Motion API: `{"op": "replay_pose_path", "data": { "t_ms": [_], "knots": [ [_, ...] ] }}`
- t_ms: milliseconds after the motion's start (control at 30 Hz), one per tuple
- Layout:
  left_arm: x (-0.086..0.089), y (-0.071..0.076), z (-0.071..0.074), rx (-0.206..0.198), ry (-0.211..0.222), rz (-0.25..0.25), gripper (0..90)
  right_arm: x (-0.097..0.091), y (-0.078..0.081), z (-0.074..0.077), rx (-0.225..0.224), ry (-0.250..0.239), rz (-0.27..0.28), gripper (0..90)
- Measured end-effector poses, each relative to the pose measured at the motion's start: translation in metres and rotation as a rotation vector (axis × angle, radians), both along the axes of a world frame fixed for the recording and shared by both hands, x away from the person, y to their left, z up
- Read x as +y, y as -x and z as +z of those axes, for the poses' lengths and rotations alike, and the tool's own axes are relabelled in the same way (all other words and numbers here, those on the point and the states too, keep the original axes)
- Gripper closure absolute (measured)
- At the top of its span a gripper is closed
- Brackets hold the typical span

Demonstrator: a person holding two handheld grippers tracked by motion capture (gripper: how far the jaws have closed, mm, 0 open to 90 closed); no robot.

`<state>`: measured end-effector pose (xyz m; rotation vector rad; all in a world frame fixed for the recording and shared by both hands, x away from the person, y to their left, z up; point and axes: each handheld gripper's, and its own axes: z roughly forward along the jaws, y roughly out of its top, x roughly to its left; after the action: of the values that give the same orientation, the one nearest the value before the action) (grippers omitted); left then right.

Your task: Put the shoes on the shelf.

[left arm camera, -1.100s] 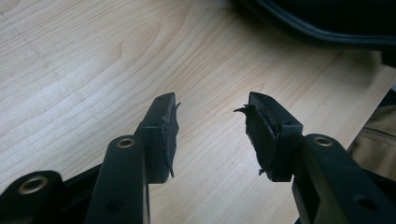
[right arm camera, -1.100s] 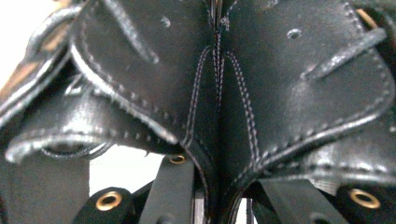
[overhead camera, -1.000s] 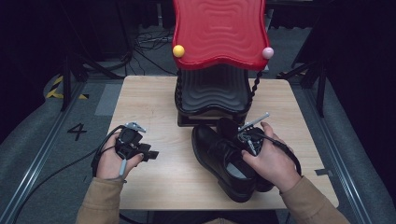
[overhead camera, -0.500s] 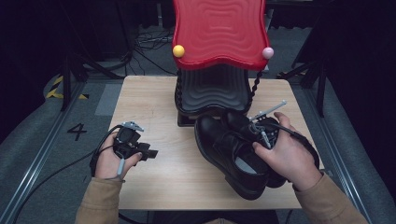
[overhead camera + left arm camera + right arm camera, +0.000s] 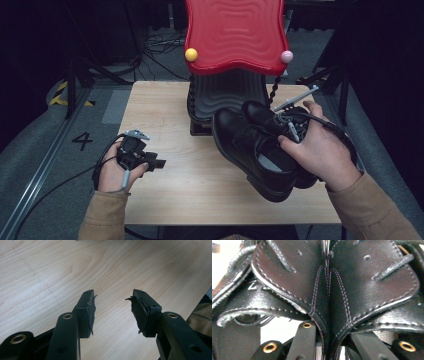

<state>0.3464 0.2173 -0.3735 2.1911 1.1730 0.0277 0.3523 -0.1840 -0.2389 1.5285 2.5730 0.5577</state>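
Observation:
A pair of black leather lace-up shoes (image 5: 250, 145) hangs tilted above the right half of the wooden table (image 5: 165, 115), toes toward the stand. My right gripper (image 5: 290, 125) is shut on them. In the right gripper view the two shoes' inner sides (image 5: 329, 290) are pressed together between the jaws of my right gripper (image 5: 329, 340). My left gripper (image 5: 156, 163) rests low at the table's left front. Its jaws stand open in the left gripper view (image 5: 113, 300) with bare wood between them.
A red wavy board (image 5: 235, 35) on a black ribbed base (image 5: 225, 95) stands at the table's far middle, with a yellow ball (image 5: 191, 54) and a pink ball (image 5: 286, 56) at its lower corners. Dark floor and cables surround the table.
My right hand has lifted the pair of shoes off the table and a little to the right. The left hand has stayed put.

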Motion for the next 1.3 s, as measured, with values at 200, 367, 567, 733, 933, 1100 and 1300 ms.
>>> {"op": "replay_pose_path", "data": {
  "t_ms": [200,367,567,733,933,1100,1300],
  "knots": [
    [0.004,0.002,-0.001,-0.001,-0.01,0.012,54.4,-0.001,0.004,0.028,-0.018,-0.057,0.017,81.8],
    [0.008,0.004,-0.001,-0.003,-0.01,0.023,54.4,0.006,0.007,0.052,-0.025,-0.04,0.042,81.8],
    [0.014,0.009,-0.001,-0.004,-0.011,0.038,54.4,0.012,0.007,0.082,-0.036,-0.042,0.066,81.9],
    [0.014,0.009,-0.001,-0.008,-0.011,0.038,54.4,0.014,0.008,0.109,-0.048,-0.062,0.079,81.9],
    [0.013,0.009,-0.001,-0.007,-0.016,0.04,54.4,0.02,0.001,0.133,-0.065,-0.059,0.068,81.9],
    [0.01,0.004,0.0,-0.012,-0.033,0.037,54.4,0.027,-0.015,0.156,-0.09,-0.062,0.034,81.9],
    [0.01,0.002,-0.001,-0.01,-0.046,0.031,54.3,0.034,-0.038,0.174,-0.11,-0.073,-0.012,81.8]
  ]
}}
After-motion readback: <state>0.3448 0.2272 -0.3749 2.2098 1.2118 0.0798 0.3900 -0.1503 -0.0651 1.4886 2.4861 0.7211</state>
